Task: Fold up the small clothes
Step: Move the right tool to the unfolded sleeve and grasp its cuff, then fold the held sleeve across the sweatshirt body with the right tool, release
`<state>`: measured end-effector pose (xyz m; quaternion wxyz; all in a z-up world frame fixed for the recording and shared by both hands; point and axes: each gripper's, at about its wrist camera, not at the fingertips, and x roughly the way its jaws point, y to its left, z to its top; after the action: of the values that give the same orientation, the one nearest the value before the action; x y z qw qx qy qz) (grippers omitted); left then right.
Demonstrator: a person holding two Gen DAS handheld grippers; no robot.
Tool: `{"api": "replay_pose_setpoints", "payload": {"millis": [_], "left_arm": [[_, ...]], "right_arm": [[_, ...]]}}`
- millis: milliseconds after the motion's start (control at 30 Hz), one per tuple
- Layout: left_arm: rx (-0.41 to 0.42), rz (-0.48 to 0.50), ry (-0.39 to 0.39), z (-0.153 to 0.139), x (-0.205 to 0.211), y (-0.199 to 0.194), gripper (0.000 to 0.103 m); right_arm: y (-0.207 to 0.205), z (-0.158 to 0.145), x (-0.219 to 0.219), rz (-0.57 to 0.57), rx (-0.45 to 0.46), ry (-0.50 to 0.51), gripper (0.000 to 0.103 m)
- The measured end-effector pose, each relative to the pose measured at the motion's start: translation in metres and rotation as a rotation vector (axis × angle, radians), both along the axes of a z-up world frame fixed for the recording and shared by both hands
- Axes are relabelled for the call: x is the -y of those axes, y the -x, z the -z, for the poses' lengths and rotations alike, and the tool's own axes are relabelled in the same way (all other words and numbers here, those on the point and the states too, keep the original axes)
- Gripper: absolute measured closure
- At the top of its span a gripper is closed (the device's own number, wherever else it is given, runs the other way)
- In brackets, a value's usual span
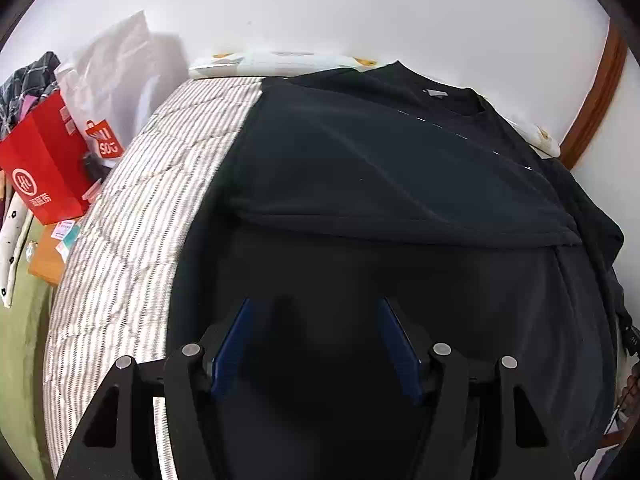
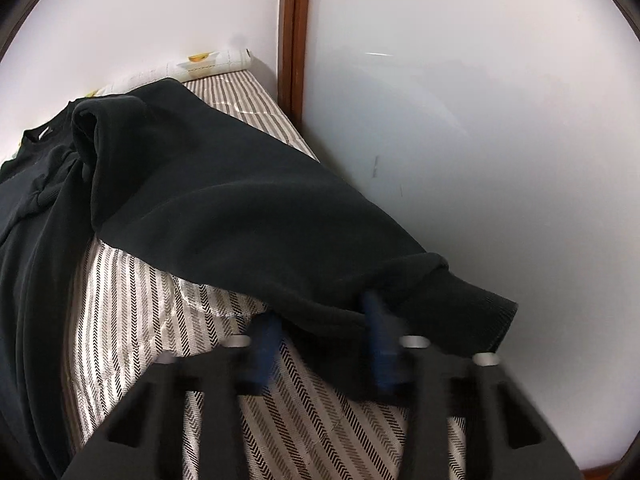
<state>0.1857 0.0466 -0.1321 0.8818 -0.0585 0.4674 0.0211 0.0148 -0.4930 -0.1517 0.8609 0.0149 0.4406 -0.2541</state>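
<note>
A black long-sleeved sweatshirt [image 1: 400,168] lies on a striped bed [image 1: 132,216], collar toward the far wall, with one sleeve folded across its chest. My left gripper [image 1: 316,308] is open and empty, hovering over the lower body of the sweatshirt. In the right wrist view the other black sleeve [image 2: 248,216] stretches from the shoulder toward my right gripper [image 2: 320,316]. The blue fingers [image 2: 378,320] stand apart around the sleeve near its cuff [image 2: 472,312]; the view is blurred, and I cannot tell whether they grip it.
A red paper bag [image 1: 44,168] and a white plastic bag [image 1: 116,72] stand left of the bed. A pillow [image 1: 280,62] lies at the head by the white wall. A wooden door frame [image 2: 294,40] and a white wall [image 2: 480,140] bound the bed's right side.
</note>
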Motion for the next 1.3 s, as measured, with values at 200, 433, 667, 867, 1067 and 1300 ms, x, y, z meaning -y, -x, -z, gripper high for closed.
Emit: {"api": "replay_pose_setpoints", "payload": {"millis": [200,433,667,867,1067,1300], "left_arm": [[0.007,-0.026,-0.071,0.003,-0.022,0.010,0.041],[0.007,0.015,-0.071,0.010,-0.042,0.027,0.041],[0.029,0.036,-0.074,0.011,-0.062,0.034,0.040],[0.042,0.017,-0.008,0.011,-0.076,0.028,0.039],[0.039,0.025,0.006,0.015,-0.072,0.025,0.038],[0.026,0.059,0.000,0.018,-0.057,0.025,0.037]], "right_arm": [[-0.011,-0.039,-0.014,0.025,0.078,0.112,0.089],[-0.072,-0.124,-0.113,-0.197,0.257,0.157,0.089],[-0.137,-0.157,-0.249,-0.487,0.339,0.084,0.089],[-0.193,-0.124,-0.347,-0.668,0.297,0.033,0.088],[-0.235,-0.050,-0.379,-0.686,0.149,-0.033,0.084],[-0.215,-0.029,-0.370,-0.693,0.085,-0.026,0.033]]}}
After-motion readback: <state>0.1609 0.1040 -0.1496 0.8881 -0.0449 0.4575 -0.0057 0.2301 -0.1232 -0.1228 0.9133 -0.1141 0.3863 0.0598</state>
